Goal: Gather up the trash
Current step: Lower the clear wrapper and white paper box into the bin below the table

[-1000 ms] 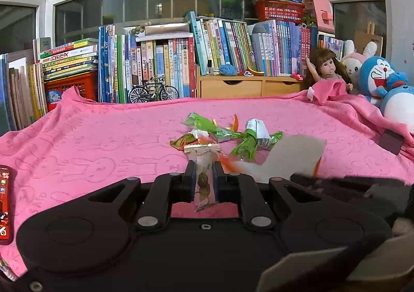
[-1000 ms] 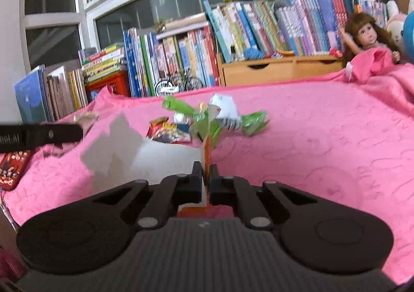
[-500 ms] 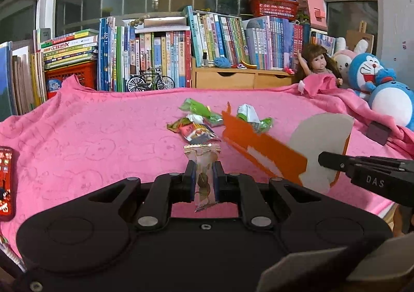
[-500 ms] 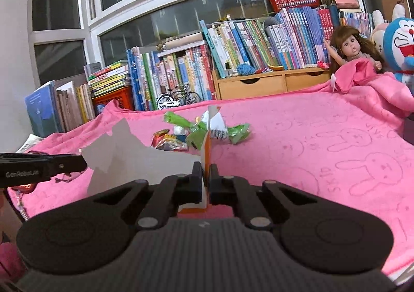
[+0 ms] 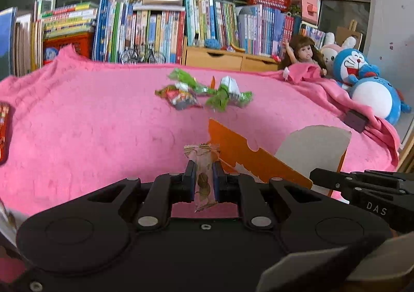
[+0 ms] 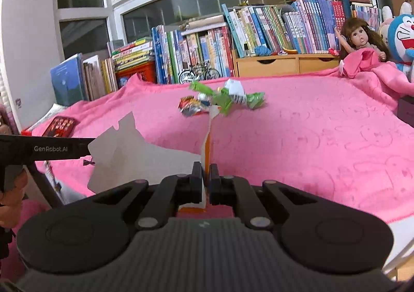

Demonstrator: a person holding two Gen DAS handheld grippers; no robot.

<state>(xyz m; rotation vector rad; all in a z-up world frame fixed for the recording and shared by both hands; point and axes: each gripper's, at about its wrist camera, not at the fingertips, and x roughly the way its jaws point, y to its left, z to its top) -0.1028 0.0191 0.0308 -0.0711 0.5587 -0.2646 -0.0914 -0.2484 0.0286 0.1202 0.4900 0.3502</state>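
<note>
My left gripper [image 5: 203, 175] is shut on a small clear snack wrapper [image 5: 203, 162], held upright above the pink blanket [image 5: 90, 123]. My right gripper [image 6: 204, 175] is shut on a torn orange-and-grey cardboard piece [image 6: 134, 157], which shows in the left wrist view as an orange and grey flap [image 5: 258, 160]. A pile of green and red wrappers [image 5: 204, 94] lies farther back in the blanket's middle; the right wrist view shows the wrapper pile [image 6: 222, 100] too. The left gripper's body [image 6: 44, 148] shows at that view's left edge.
A red flat packet [image 6: 60, 126] lies at the blanket's left edge. Bookshelves [image 5: 155, 30], a wooden drawer unit [image 5: 227, 60], a doll [image 5: 302, 55] and plush toys [image 5: 367, 85] line the back and right. A dark block [image 5: 357, 119] sits on the blanket's right fold.
Both grippers have drawn back from the wrapper pile and stay shut on their loads. The cardboard piece has swung to sit beside the left gripper's right side.
</note>
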